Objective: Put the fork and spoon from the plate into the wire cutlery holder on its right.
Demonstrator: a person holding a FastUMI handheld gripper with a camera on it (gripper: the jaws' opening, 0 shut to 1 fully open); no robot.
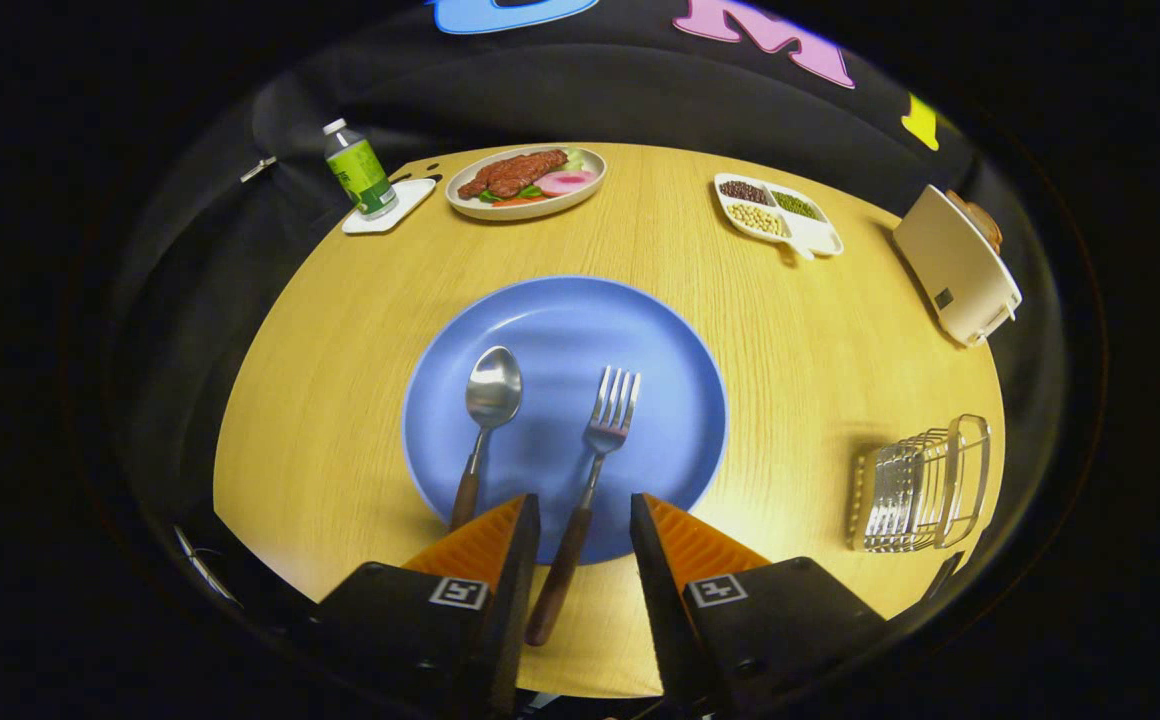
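Blue plate (640,330) at mid-frame on a pale wooden worktop (820,350), carrying a spoon (488,415) on its left half and a fork (600,440) on its right half, both with brown handles pointing toward the tongs (585,525). The tongs stand wide at lower centre — the fork's handle lies in the gap between the orange fingers (480,545), untouched. Wire cutlery holder (925,485) sits at lower right, well apart from the plate. Along the far side: a bottle (360,172) on a white coaster (410,200), a dish of food (525,180), a divided tray (778,213) of beans — and a toaster (958,265) at upper right.
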